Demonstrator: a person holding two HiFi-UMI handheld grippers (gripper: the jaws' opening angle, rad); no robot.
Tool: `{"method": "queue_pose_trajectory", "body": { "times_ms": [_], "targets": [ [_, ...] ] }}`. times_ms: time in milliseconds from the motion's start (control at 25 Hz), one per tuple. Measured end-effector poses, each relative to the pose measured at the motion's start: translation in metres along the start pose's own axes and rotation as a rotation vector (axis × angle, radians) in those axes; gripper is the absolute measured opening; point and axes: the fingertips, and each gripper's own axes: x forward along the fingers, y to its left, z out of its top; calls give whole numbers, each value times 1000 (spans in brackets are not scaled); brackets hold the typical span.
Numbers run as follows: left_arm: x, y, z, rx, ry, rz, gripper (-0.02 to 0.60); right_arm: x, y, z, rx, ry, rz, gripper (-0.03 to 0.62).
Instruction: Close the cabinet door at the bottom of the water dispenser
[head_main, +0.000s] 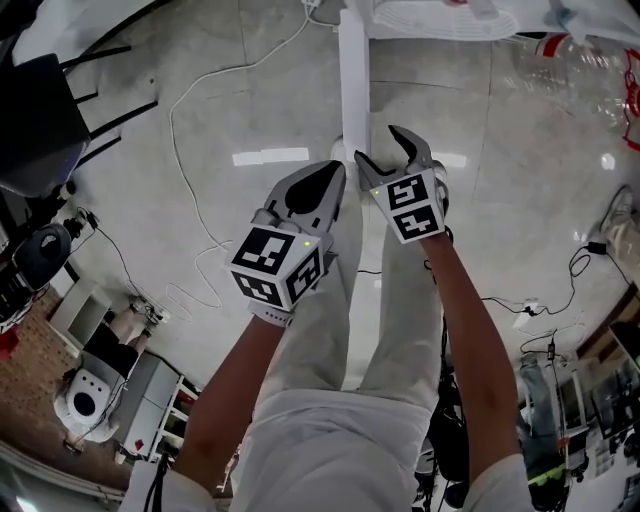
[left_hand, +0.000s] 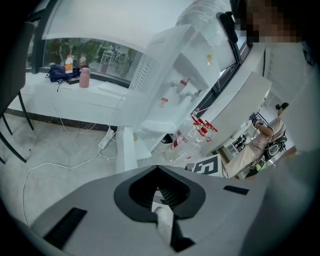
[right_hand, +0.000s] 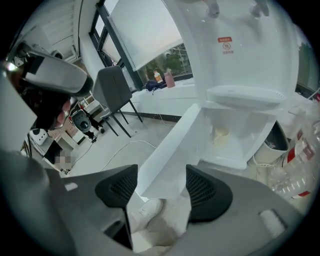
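The white water dispenser (right_hand: 240, 55) stands ahead, and its bottom cabinet (right_hand: 240, 137) is open. The white cabinet door (right_hand: 167, 150) swings out toward me; from above it shows as a narrow white strip (head_main: 353, 80). My right gripper (right_hand: 160, 187) is open, and the door's free edge sits between its dark pads (right_hand: 207, 192) without being squeezed. In the head view the right gripper (head_main: 385, 152) is at the door's near end. My left gripper (head_main: 333, 175) is shut on nothing, just left of the door. From the left gripper (left_hand: 157, 192) the dispenser (left_hand: 170, 85) and door (left_hand: 127, 150) lie ahead.
A white cable (head_main: 190, 130) loops over the glossy floor to a power strip (left_hand: 106, 139). Empty water bottles (head_main: 570, 70) lie right of the dispenser. A black chair (head_main: 40, 110) stands at the left. My legs in white trousers (head_main: 340, 330) are below the grippers.
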Motion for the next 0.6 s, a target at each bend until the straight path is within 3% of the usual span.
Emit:
{"method": "queue_pose_trajectory", "body": {
  "times_ms": [600],
  "targets": [
    [17,6,-7,-15,22,3,6,29,-2,-21,-2,84,6,298]
  ]
}}
